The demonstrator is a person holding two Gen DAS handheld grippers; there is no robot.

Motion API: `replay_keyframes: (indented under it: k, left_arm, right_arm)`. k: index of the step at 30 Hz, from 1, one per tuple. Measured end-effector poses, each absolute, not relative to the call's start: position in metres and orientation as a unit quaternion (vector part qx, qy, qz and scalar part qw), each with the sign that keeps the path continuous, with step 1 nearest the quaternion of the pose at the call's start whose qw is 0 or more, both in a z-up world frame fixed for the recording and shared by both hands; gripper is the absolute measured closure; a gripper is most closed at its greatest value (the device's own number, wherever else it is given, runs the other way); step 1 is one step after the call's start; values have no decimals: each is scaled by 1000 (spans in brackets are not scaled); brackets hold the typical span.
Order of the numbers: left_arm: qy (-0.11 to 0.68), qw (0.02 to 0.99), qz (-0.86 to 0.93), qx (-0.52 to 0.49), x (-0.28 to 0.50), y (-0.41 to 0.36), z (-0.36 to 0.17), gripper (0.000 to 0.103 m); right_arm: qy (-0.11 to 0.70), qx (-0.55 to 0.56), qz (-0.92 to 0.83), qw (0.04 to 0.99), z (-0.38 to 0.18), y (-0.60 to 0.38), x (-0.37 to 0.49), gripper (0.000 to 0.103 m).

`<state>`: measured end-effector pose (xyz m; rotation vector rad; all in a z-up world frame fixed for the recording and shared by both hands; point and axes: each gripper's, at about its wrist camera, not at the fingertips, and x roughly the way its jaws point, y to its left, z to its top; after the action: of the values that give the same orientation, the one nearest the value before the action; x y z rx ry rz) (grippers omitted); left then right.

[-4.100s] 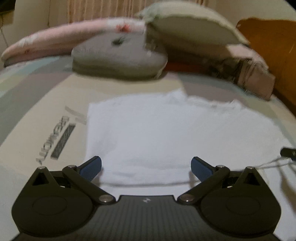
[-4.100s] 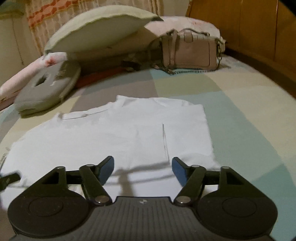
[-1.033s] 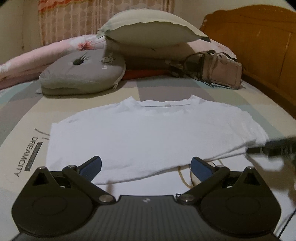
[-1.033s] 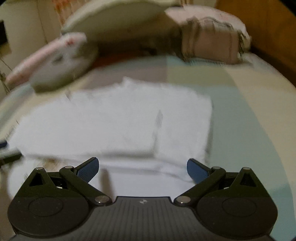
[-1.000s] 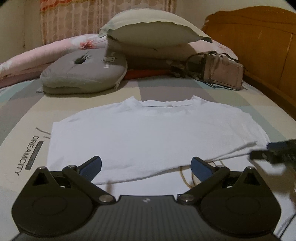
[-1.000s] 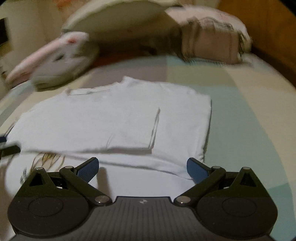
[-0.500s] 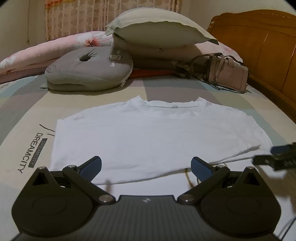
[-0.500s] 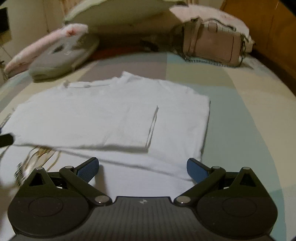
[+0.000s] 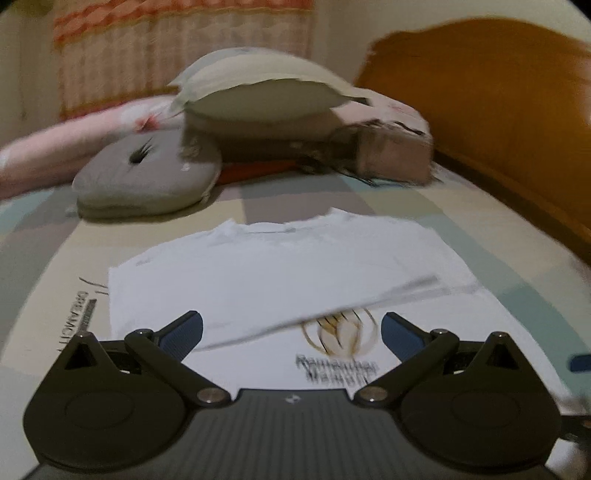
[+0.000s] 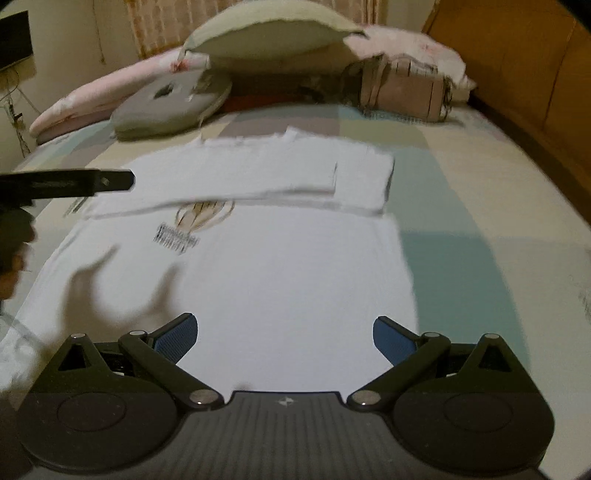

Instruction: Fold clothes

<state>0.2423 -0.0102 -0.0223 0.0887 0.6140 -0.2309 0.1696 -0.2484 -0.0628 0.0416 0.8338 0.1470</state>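
Two grippers are hanging over a bed [image 10: 461, 177] whose sheet is showing blocks of beige, grey and pale green. Lying flat across the middle of that bed is a white T-shirt [image 10: 280, 266], its upper part folded down over itself so a doubled band is sitting across the far end, with the collar [image 9: 273, 229] toward the pillows. Just on the near side of the fold edge, a gold and black printed logo [image 9: 338, 332] with blurred lettering under it is showing on the shirt's single layer.

Beyond the T-shirt, at the head of the bed, a large beige pillow [image 10: 273, 33] is resting on pink floral bedding [image 10: 88, 96]. Left of the collar a grey round cushion [image 9: 147, 173] with a dimple is lying on the sheet, and right of the collar a pinkish handbag [image 10: 402, 92] is leaning by the wooden headboard [image 9: 498, 92].

Nearest the cameras, the right gripper [image 10: 284, 334] is poised above the T-shirt's lower half with its blue-padded fingers [image 10: 175, 338] spread wide and gripping nothing. Over the shirt's left side, close to the logo, the left gripper [image 9: 291, 332] is likewise splayed apart and empty; from the right wrist view it is appearing as a dark bar beside the fold.
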Motion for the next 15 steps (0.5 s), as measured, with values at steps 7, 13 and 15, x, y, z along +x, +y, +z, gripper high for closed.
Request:
replay_keyframes:
  k: [7,13,15]
  left_arm:
    - [342,927,-131,77,187,-25,-34,1]
    - [383,912,-121,83,160,-29,-85,1]
    - [401,905,-116,81,150,-26,-100,1]
  right_arm:
    - [431,17,78,899,-102,-231,152,0]
    - [395,-1,76,916,-121,-230,128,0]
    - [385,-1,76,920,-124,-231,124,0]
